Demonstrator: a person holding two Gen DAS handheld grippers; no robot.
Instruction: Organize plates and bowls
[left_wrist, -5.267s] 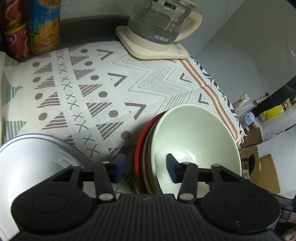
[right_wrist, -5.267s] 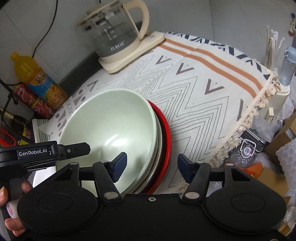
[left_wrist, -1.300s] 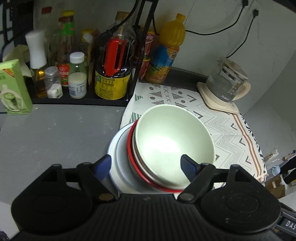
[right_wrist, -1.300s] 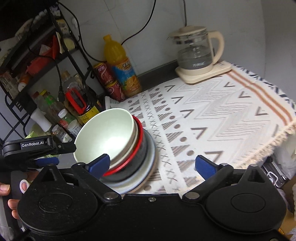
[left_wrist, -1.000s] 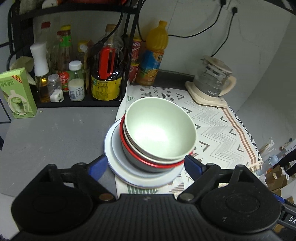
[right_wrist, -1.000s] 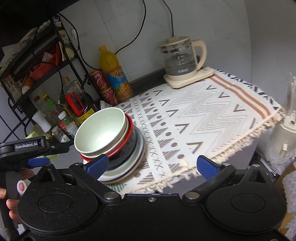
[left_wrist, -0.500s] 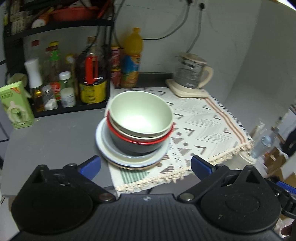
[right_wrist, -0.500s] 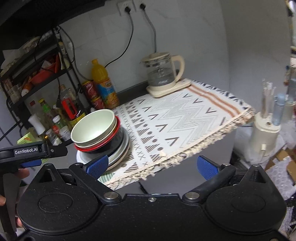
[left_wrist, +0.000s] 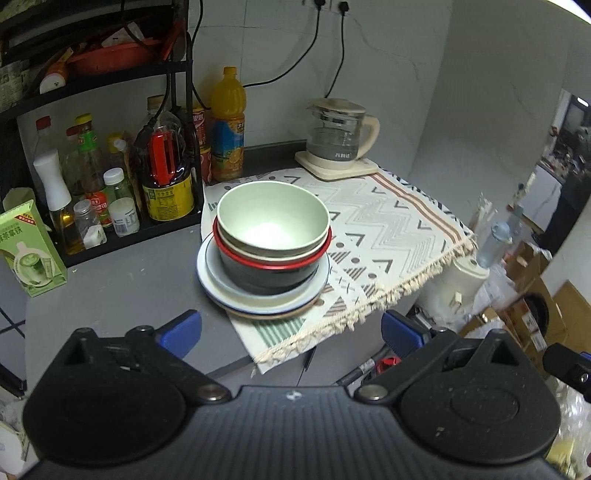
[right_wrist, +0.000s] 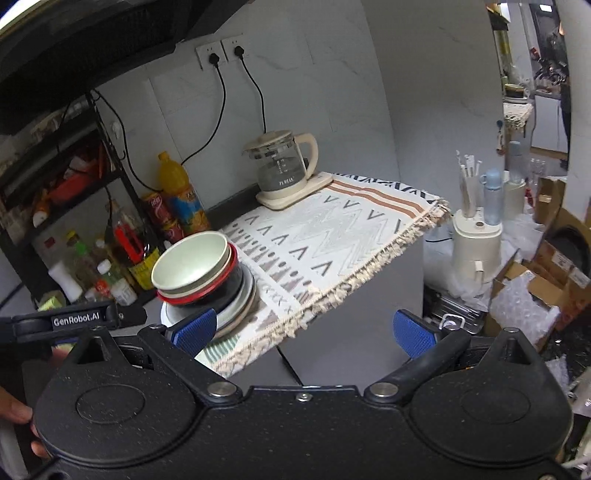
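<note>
One stack of dishes stands on the counter at the left edge of the patterned cloth. A pale green bowl (left_wrist: 272, 219) (right_wrist: 190, 265) tops it, nested in a red-rimmed dark bowl (left_wrist: 273, 271) (right_wrist: 221, 286). Under them lie white plates (left_wrist: 258, 301) (right_wrist: 243, 295). My left gripper (left_wrist: 291, 330) hangs open, well back from the stack, with nothing between its blue pads. My right gripper (right_wrist: 303, 330) is open too, off the counter's front edge, holding nothing. The left gripper's body (right_wrist: 79, 317) shows at the left of the right wrist view.
A glass kettle (left_wrist: 338, 142) (right_wrist: 282, 171) sits at the cloth's far corner. A black rack (left_wrist: 99, 155) of bottles, an orange drink bottle (left_wrist: 227, 123) and a green carton (left_wrist: 27, 251) crowd the back left. Boxes (right_wrist: 554, 266) and a white appliance (right_wrist: 476, 254) stand below, right of the counter.
Both grippers have pulled back and up from the stack, which now looks smaller and farther. Their jaws stand wide. 5.3 seconds ago the bowls were on the cloth, apart from the plate.
</note>
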